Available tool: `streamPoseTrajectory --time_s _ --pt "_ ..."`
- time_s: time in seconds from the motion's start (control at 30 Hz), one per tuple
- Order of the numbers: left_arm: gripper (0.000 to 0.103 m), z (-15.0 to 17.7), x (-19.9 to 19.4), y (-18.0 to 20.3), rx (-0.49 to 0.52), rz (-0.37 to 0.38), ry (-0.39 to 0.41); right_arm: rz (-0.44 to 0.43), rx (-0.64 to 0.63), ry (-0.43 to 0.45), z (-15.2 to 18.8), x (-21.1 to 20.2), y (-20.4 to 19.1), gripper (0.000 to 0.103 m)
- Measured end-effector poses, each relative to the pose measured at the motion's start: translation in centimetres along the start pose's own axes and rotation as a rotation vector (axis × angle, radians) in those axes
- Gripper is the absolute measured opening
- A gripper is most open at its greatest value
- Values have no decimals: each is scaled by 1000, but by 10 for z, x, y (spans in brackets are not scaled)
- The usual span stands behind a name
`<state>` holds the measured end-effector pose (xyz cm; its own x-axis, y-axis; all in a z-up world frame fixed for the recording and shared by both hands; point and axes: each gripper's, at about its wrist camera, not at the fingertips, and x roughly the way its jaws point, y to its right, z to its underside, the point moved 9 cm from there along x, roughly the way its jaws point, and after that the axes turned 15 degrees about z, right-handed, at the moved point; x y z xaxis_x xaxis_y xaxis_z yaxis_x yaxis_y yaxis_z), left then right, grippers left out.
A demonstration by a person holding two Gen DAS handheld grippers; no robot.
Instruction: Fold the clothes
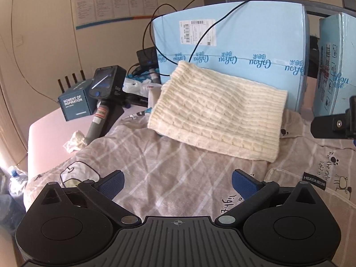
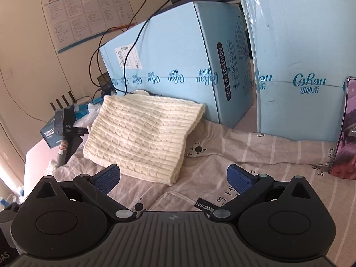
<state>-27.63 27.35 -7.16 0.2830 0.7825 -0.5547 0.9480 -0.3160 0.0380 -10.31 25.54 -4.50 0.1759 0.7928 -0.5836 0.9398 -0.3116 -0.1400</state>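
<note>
A cream cable-knit sweater [image 1: 219, 113] lies folded into a rectangle on the grey patterned sheet [image 1: 155, 155], against the blue boxes. The right wrist view has the same sweater [image 2: 142, 135] at centre left. My left gripper [image 1: 178, 183] hovers over the sheet short of the sweater, open, nothing between its blue pads [image 1: 112, 183]. My right gripper [image 2: 173, 180] is open too, its left pad [image 2: 106, 178] just over the sweater's near edge, holding nothing. A black part of the right gripper [image 1: 333, 124] shows at the left view's right edge.
Light blue cartons [image 1: 233, 42] stand behind the sweater, a second one [image 2: 300, 66] to the right. Black cables [image 1: 169, 33] hang over them. A dark box [image 1: 74, 104], a handheld device [image 1: 104, 93] and crumpled tissue [image 1: 74, 141] sit left. A phone [image 2: 344, 133] leans at right.
</note>
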Motion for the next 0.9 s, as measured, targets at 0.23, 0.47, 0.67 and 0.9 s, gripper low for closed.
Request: streamPoseTrajectory --time_s 0.23,0.47,0.67,0.9 --pt "103 -20 -12 -4 -72 30 53 122 -90 1 7 14 28 103" --pt "103 -29 -21 0 -76 62 88 99 -64 -7 7 16 30 103" --pt "103 -31 -24 1 -87 81 97 93 -57 -2 7 14 30 103" --pt "103 -33 -27 5 -85 97 112 117 -61 20 5 11 32 103"
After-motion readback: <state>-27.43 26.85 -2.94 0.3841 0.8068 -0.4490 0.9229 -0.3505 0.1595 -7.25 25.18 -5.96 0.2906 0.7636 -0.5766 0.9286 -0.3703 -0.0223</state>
